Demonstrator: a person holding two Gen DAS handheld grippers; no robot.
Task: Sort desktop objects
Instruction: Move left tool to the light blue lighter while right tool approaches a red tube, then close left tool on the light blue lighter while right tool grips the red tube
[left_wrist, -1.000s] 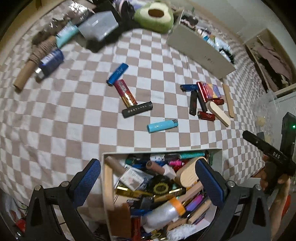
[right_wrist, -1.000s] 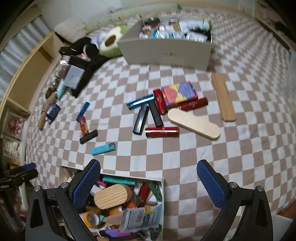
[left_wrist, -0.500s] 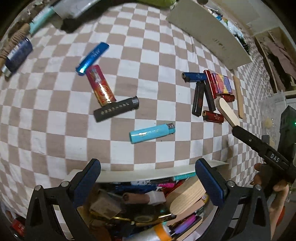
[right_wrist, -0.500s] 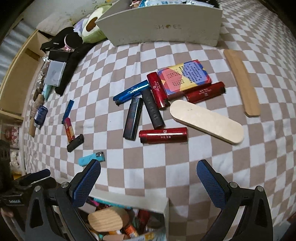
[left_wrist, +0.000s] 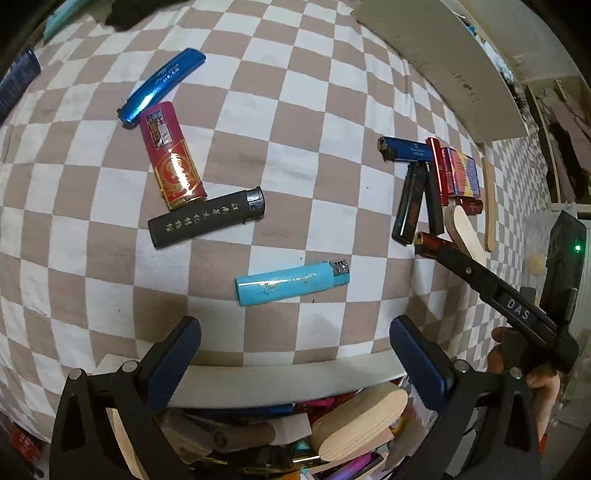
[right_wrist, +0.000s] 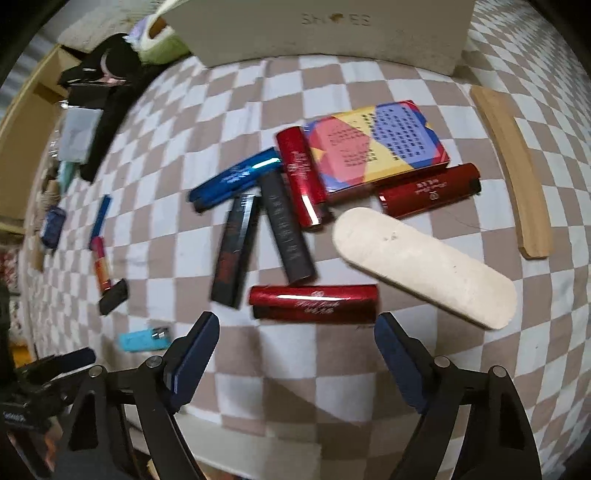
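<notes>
Left gripper (left_wrist: 295, 343) jaws wide, empty — right gripper (right_wrist: 297, 341) jaws closing (nothing between).

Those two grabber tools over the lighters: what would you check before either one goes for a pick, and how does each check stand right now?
1. Left gripper jaws apart, nothing between: ok.
2. Light blue lighter lies alone on the checkered cloth, just ahead of the left jaws: ok.
3. Right gripper jaws empty: ok, though they are closing.
4. Nearest red lighter free of its neighbours: cannot tell; the black lighter and the wooden piece lie very close.
5. Right view sharp enough to aim: not ok, blurred.
</notes>
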